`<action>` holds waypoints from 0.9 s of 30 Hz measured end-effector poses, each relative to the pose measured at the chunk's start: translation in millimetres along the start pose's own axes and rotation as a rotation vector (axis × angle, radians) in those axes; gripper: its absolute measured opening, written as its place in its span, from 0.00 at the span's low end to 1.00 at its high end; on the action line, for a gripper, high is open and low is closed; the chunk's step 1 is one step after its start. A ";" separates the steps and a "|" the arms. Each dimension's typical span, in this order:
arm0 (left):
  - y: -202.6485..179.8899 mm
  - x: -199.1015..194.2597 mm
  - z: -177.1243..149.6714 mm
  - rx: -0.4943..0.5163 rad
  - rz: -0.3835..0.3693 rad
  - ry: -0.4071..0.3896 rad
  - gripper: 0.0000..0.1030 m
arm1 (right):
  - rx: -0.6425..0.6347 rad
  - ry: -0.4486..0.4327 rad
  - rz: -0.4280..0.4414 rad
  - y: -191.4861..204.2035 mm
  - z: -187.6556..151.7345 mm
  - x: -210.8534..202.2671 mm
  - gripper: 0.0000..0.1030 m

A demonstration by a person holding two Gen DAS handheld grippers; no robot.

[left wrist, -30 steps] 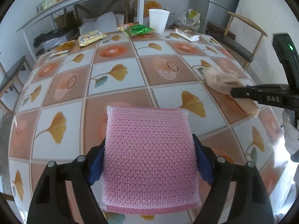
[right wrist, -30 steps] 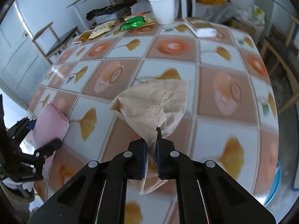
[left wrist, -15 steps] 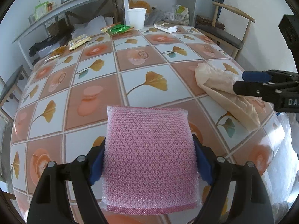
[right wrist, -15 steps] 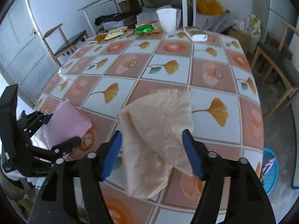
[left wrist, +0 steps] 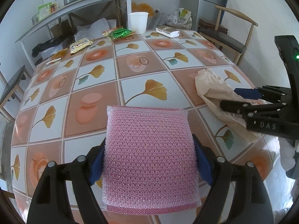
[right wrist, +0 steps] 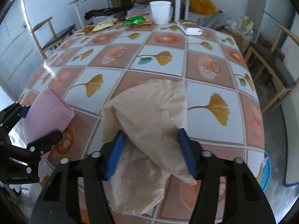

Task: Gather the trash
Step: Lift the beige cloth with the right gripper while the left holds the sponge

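Left gripper (left wrist: 149, 160) clamps the pink sponge (left wrist: 149, 156) between its 2 fingers above the table's (left wrist: 130, 71) 6 o'clock edge. Right gripper (right wrist: 149, 151), fingers spread wide and holding nothing, straddles the crumpled beige paper (right wrist: 149, 112) lying at 5 o'clock. Step: gathering the paper; next move probably requires closing on it and lifting.

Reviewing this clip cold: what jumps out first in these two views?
The pink sponge fills the left view, clamped in the left tongs above the near table edge. In the right view a crumpled tan paper lies on the flowered tablecloth between the open right tongs. A white cup stands at the far edge.
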State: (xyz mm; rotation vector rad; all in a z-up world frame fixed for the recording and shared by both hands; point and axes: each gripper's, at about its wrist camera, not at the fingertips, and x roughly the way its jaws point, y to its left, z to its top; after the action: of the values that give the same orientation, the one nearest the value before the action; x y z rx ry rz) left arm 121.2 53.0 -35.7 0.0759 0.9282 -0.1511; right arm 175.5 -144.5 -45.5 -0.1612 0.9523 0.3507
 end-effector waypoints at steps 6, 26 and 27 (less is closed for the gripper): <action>-1.6 -1.8 1.0 0.000 0.007 -0.008 0.76 | 0.126 0.008 0.024 -20.6 0.1 -3.7 0.09; -9.0 -26.8 5.9 0.020 0.052 -0.073 0.76 | 0.323 -0.092 0.100 -50.9 -16.5 -51.0 0.07; -9.9 -28.3 6.2 0.023 0.053 -0.076 0.76 | 0.326 -0.097 0.101 -51.2 -17.3 -53.0 0.07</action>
State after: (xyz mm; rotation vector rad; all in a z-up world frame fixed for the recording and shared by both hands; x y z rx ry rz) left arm 107.8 45.2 -9.4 0.1152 0.8479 -0.1144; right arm 152.8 -209.0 -12.9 0.2008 0.9105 0.2890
